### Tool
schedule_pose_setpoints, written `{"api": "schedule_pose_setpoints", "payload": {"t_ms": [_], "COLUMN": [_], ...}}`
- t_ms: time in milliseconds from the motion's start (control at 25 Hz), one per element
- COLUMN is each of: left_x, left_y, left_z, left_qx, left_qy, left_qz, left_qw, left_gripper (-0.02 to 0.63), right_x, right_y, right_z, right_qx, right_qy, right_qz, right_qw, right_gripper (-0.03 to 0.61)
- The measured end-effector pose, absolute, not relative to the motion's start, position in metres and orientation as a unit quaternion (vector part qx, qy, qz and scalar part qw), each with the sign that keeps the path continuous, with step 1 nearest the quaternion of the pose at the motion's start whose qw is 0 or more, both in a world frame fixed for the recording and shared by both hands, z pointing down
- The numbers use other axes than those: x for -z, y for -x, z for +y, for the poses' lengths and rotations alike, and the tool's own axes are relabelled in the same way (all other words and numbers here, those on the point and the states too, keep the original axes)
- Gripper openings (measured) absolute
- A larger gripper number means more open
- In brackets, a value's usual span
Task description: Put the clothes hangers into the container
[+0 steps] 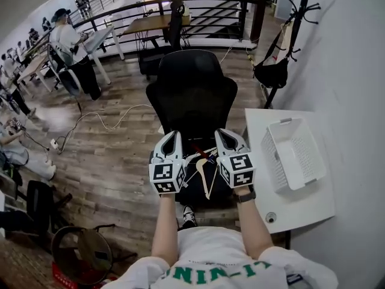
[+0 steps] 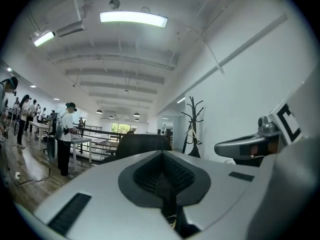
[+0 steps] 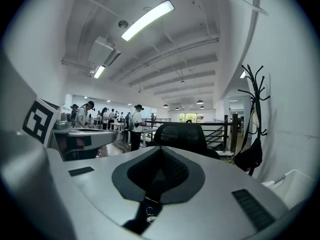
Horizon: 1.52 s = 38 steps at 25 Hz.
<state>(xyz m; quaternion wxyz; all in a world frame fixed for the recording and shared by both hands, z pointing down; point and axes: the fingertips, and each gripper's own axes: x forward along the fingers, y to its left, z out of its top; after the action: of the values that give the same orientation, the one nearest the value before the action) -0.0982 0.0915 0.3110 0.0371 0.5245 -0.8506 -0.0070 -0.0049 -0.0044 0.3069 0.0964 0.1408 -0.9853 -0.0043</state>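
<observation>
While the clothes hangers [image 1: 207, 174] lie on the seat of the office chair [image 1: 191, 92], none shows in the white container [image 1: 293, 154] on the worktop [image 1: 301, 206] to the right. The step in hand is judged to be the approach for a first pick. The left gripper [image 1: 171, 140] and right gripper [image 1: 227, 138] are both pressed together and empty. Next, spread one gripper's jaws and lower it onto a hanger.

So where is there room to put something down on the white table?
The table is bare in a strip left of the white basket and across the near end closest to the person. The black chair is the crowded spot: hangers lie on its seat.
</observation>
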Motion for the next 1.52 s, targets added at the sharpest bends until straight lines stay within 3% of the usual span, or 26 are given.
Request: {"api": "schedule_pose_setpoints", "payload": {"t_ms": [360, 640, 1160, 1520], "left_x": [-0.365, -0.429, -0.566, -0.681], "left_y": [0.198, 0.216, 0.225, 0.246], "left_z": [0.068, 0.05, 0.002, -0.03], "left_qx": [0.007, -0.009, -0.023, -0.031], "left_qy": [-0.578, -0.609, -0.609, -0.592], "left_qz": [-0.813, -0.788, -0.773, -0.776], "left_qw": [0.063, 0.089, 0.174, 0.216], "left_gripper": [0.009, 0.009, 0.009, 0.009], "right_x": [-0.372, -0.434, -0.65, -0.81], "right_y": [0.108, 0.119, 0.124, 0.156], "right_z": [-0.012, -0.023, -0.062, -0.098], "right_qx": [-0.021, -0.036, -0.097, -0.089], "right_qy": [-0.164, -0.183, -0.079, 0.024], "right_qz": [-0.977, -0.962, -0.928, -0.89], "right_qw": [0.138, 0.198, 0.352, 0.446], "right_gripper": [0.015, 0.015, 0.015, 0.071]}}
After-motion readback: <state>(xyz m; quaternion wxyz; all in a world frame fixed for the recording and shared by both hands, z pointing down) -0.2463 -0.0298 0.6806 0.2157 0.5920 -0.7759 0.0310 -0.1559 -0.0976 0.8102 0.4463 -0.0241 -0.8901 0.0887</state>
